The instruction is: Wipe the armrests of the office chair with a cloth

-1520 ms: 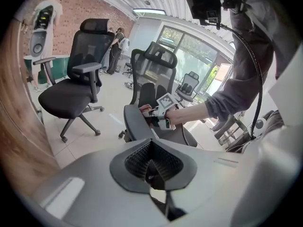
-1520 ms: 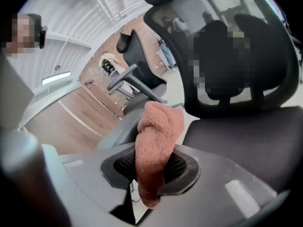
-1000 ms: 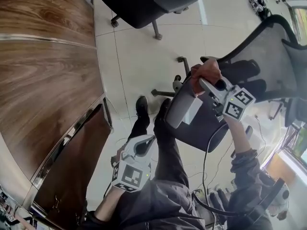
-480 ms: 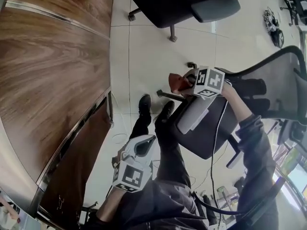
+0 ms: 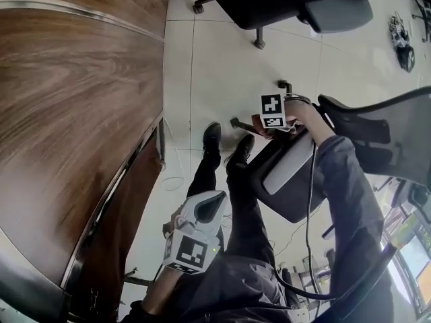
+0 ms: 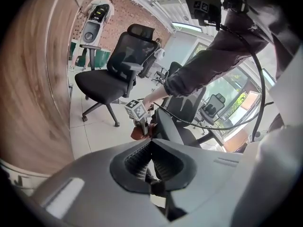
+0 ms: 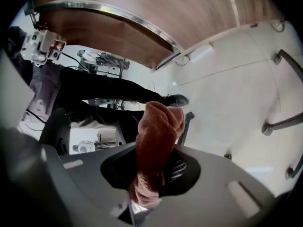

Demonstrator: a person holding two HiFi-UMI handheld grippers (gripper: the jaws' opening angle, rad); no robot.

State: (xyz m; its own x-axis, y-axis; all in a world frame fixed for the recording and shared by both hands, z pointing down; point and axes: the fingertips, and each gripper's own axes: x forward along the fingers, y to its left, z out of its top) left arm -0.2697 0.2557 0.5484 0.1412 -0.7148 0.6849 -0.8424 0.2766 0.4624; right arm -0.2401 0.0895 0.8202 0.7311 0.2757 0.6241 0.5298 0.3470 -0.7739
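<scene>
Your right gripper's own view shows what the head view cannot. Your right gripper (image 7: 157,161) has its jaws closed on the rust-red cloth (image 7: 159,126), which stands out of them as a thick roll. Its long axis runs straight along the jaws, and its free end points toward the pale tiled floor (image 7: 236,93) and a black shoe (image 7: 177,100).

From the head view only a small red tuft shows — just beside the marker cube (image 5: 273,110), at the far end of the chair's grey armrest (image 5: 288,165). You cannot tell whether it touches the pad. The armrest runs slantwise, from that end down toward your legs.

Your left gripper (image 6: 150,144) has its jaws pressed together on nothing and sits low over your lap, well apart from the armrest.

On your left a wooden desk (image 5: 74,106) with a metal edge strip curves past. The left gripper view adds the room — a second black office chair (image 6: 116,72) on the tiles, with a brick wall (image 6: 118,6) and bright windows (image 6: 227,93) behind it.
</scene>
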